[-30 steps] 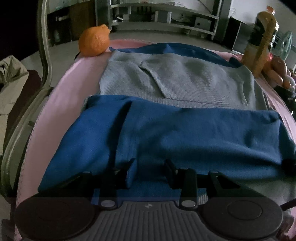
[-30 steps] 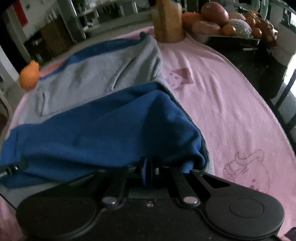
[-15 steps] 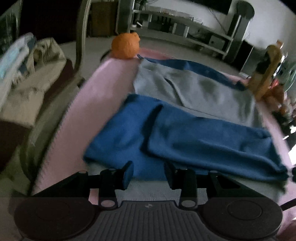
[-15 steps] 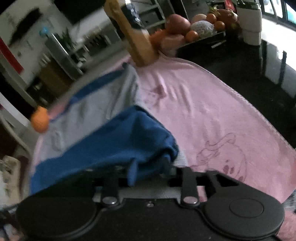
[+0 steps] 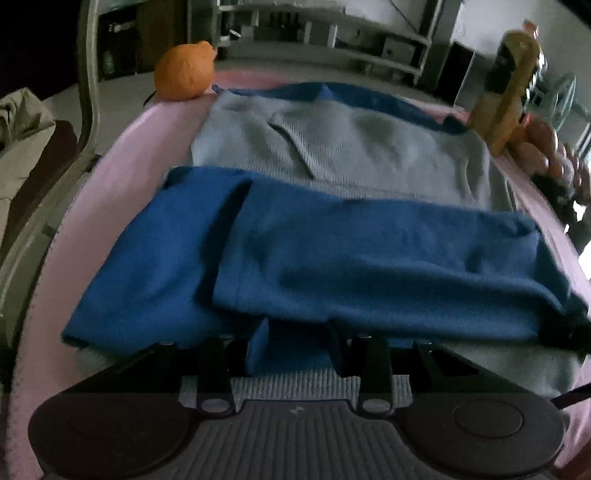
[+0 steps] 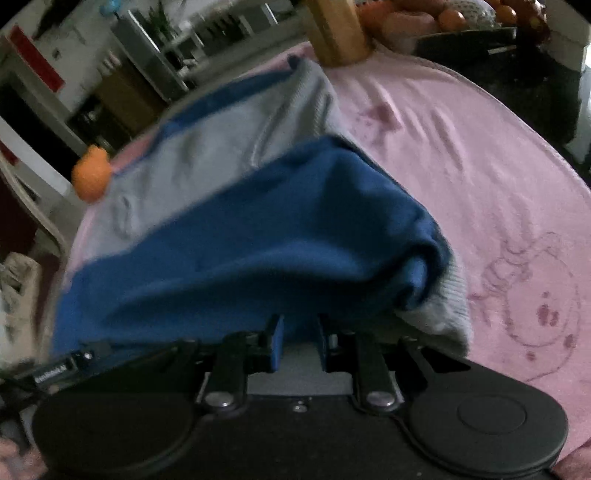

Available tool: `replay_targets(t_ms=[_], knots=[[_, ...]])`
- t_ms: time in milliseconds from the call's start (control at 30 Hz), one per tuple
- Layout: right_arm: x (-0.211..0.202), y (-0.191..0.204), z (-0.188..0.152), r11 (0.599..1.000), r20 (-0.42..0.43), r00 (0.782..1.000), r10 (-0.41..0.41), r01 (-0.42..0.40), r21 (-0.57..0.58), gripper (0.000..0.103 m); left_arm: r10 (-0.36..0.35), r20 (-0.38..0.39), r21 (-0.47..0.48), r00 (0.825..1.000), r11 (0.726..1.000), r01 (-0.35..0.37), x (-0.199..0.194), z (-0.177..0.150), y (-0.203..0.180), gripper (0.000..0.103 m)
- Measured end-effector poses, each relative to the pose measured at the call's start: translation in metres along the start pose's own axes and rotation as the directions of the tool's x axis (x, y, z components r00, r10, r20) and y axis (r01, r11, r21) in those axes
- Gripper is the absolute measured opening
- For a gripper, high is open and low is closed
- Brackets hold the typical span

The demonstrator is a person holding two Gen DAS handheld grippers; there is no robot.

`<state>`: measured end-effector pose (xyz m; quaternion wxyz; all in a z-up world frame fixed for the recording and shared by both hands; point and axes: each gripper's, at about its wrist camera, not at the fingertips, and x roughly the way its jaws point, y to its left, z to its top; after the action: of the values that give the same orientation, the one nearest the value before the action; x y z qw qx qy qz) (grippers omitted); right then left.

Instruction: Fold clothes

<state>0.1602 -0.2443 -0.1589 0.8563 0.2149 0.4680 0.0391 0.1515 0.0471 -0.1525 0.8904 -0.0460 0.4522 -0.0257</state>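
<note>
Our pink blanket (image 6: 461,155) pads the table so the sweater (image 5: 332,155) lies flat, its blue sleeves (image 5: 369,258) folded across the near hem. Left tongs (image 5: 295,347) and right tongs (image 6: 300,341) both gape at that hem, gripping nothing.

The garment (image 5: 332,206) is grey ribbed knit with solid blue sleeves. The blanket (image 6: 480,166) is pink with faint darker drawings; the fruit (image 5: 184,72), upper left, is orange.

Right tool (image 6: 298,332) fingertips buried under blue sleeve (image 6: 236,243); bottle (image 6: 334,27) cropped.
</note>
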Motion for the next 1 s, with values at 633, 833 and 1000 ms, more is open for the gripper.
replay_targets(t_ms=[633, 833, 1000], knots=[[-0.115, -0.012, -0.088, 0.981, -0.077, 0.98, 0.184, -0.188, -0.048, 0.073, -0.121, -0.076, 0.179, 0.99, 0.975, 0.133, -0.107, -0.117, -0.013, 0.038], [-0.072, 0.002, -0.124, 0.984, -0.255, 0.965, 0.069, -0.107, -0.14, 0.073, -0.093, -0.096, 0.176, 0.991, 0.978, 0.109, -0.101, -0.121, -0.013, 0.039], [-0.044, 0.017, -0.145, 0.955, -0.276, 0.96, -0.055, -0.03, -0.296, 0.077, -0.092, -0.102, 0.178, 0.991, 0.978, 0.109, -0.1, -0.122, -0.012, 0.039]])
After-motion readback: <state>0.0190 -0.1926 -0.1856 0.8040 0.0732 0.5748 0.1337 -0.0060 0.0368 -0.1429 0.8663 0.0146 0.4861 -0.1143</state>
